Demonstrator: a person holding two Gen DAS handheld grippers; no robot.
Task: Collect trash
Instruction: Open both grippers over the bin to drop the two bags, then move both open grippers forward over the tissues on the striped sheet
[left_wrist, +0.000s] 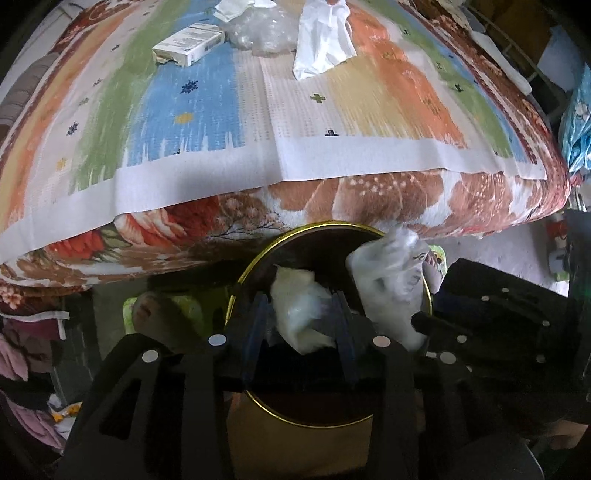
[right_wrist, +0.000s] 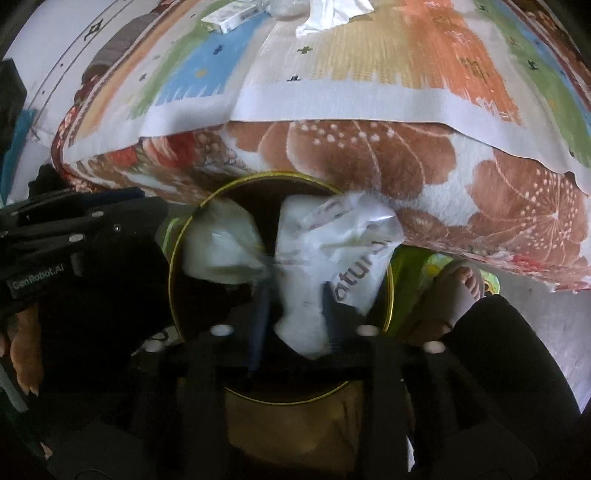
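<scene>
In the left wrist view, we look steeply down along the left gripper (left_wrist: 301, 317) into a round bin with a gold rim (left_wrist: 258, 254) that stands on the floor against the bed's edge. A crumpled white wad (left_wrist: 299, 310) sits between its two fingers, directly over the bin's mouth; the jaws stand partly apart, and motion blur keeps us from saying whether the pads press it or have let go. To its right, the right gripper (left_wrist: 417, 321) hangs just beside, with a clear plastic bag (left_wrist: 388, 273) at the bin's right rim. On the bedspread (left_wrist: 258, 122) well beyond lie a small carton (left_wrist: 188, 44), a white tissue (left_wrist: 321, 37) and clear wrap (left_wrist: 258, 33). In the right wrist view, the bag, printed with letters, lies lengthwise along the right gripper's fingers, its lower end between them and its upper end flaring past the far rim. These jaws too stand partly apart; the grip is unclear. Both pieces need only fall straight down.
</scene>
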